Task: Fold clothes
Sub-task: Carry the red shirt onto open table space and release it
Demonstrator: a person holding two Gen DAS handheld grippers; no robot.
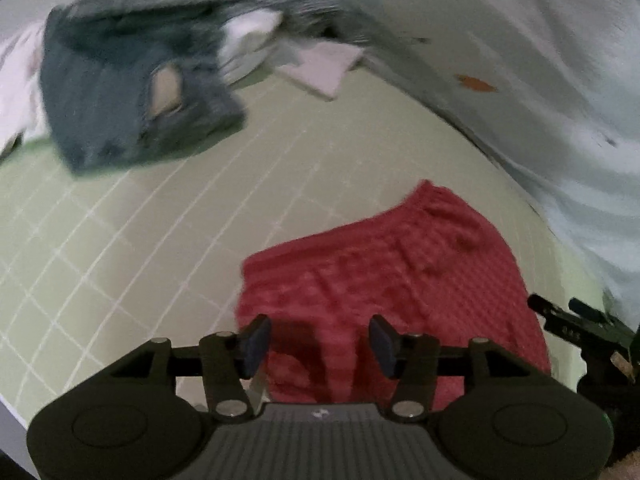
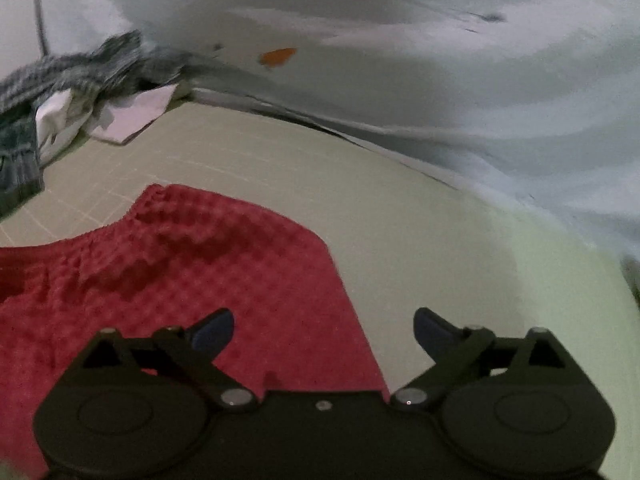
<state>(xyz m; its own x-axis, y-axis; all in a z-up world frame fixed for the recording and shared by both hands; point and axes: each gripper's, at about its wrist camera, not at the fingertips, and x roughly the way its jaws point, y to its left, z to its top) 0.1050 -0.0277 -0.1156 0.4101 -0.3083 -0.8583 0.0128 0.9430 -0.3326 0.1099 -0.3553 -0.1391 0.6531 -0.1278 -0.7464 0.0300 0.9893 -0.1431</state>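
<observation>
Both tongs, left and right, hang released over the red garment; smoothing its bunched far edge should precede the next fold.

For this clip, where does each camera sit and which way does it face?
Left wrist: on the left gripper, angled down at the red textured cloth on the green grid mat; own open fingers show, and the right gripper at the edge.
Right wrist: on the right gripper, facing down at the cloth's edge; own wide-open fingers show.
Shared: red cloth, mat, dark clothes pile, pale sheet.
</observation>
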